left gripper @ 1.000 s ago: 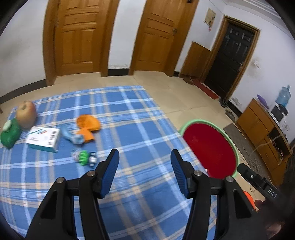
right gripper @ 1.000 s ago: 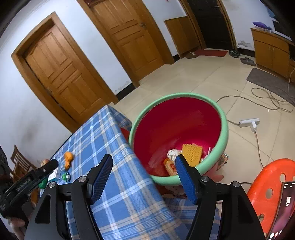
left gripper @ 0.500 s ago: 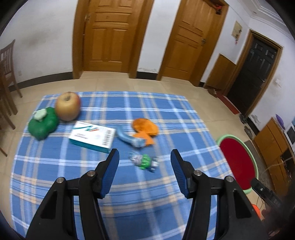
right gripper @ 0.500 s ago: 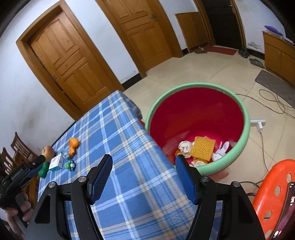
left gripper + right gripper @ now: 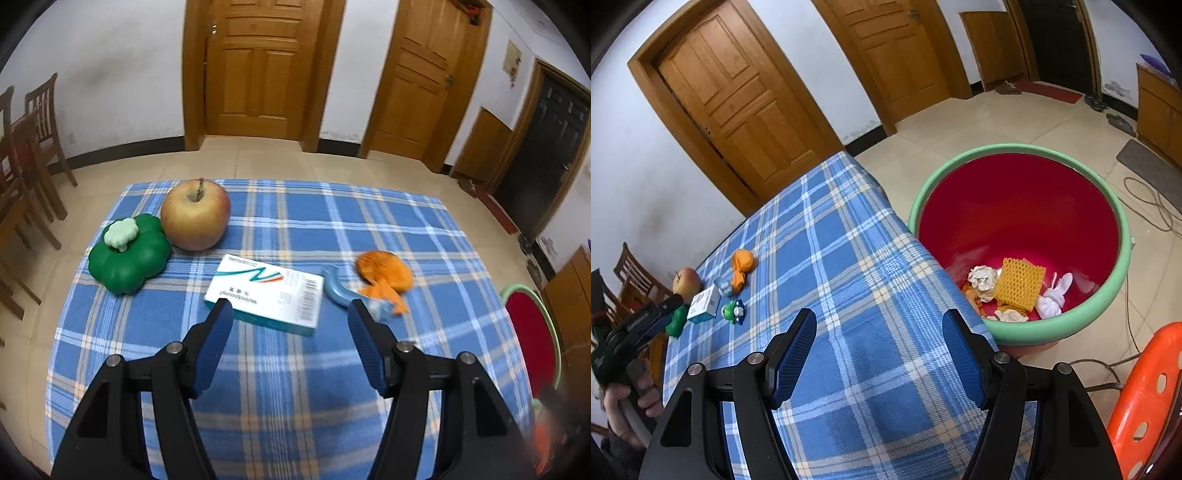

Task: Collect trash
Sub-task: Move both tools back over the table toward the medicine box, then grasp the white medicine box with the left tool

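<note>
My left gripper hangs over the blue plaid tablecloth with its jaws spread wide and nothing between them. Just beyond its fingertips lies a white and teal carton, flat on the cloth, its barcode end toward the right. Right of the carton is a curved pale-blue scrap, and touching that an orange peel — both blurred, so I cannot tell more of their shape. Far left on the cloth sit a green toy vegetable and an apple, touching each other. At the right edge of this view I see a slice of the red bin.

My right gripper is also wide open and empty, poised above the near part of the same cloth. From here the bin stands on the floor just beside the table's right edge, green-rimmed and red inside — it holds crumpled paper, a yellow mesh piece and a white wad. On the far left of the cloth I make out a small green toy near the carton. An orange stool sits near right.
</note>
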Demonstrator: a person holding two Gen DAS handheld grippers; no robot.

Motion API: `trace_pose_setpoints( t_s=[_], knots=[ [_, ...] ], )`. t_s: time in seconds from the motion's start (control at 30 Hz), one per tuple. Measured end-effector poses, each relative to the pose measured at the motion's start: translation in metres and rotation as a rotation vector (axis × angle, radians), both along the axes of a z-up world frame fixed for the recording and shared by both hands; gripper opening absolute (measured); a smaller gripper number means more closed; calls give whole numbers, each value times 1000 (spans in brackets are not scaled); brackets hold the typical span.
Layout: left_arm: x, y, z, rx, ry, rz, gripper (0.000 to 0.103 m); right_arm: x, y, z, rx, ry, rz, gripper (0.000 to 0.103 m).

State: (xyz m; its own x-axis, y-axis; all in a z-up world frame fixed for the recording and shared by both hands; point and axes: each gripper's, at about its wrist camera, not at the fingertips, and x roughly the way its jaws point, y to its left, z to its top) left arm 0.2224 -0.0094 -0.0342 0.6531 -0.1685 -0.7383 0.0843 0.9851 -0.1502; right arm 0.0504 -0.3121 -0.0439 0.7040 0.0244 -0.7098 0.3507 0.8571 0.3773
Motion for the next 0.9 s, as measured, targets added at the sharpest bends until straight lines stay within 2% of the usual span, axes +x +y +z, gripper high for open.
trace_pose_setpoints(
  t_s=[0.3, 0.37, 0.4, 0.5, 0.77, 0.9],
  knots=[
    [44, 16, -24, -49, 105, 183, 65, 10, 2, -6, -1, 19, 8, 72],
    [52, 17, -28, -47, 119, 224, 67, 11, 1, -6, 0, 17, 10, 72],
    [54, 15, -27, -33, 111, 238, 72, 11, 1, -6, 1, 17, 11, 72],
    [61, 11, -30, -12, 126, 264, 75, 10, -1, -9, 6, 19, 11, 72],
    [70, 6, -44, 12, 181, 323, 77, 9, -11, -15, 30, 20, 0, 72],
    [69, 0, -48, 17, 197, 302, 78, 8, -12, -18, 42, 21, 1, 72]
  ],
)
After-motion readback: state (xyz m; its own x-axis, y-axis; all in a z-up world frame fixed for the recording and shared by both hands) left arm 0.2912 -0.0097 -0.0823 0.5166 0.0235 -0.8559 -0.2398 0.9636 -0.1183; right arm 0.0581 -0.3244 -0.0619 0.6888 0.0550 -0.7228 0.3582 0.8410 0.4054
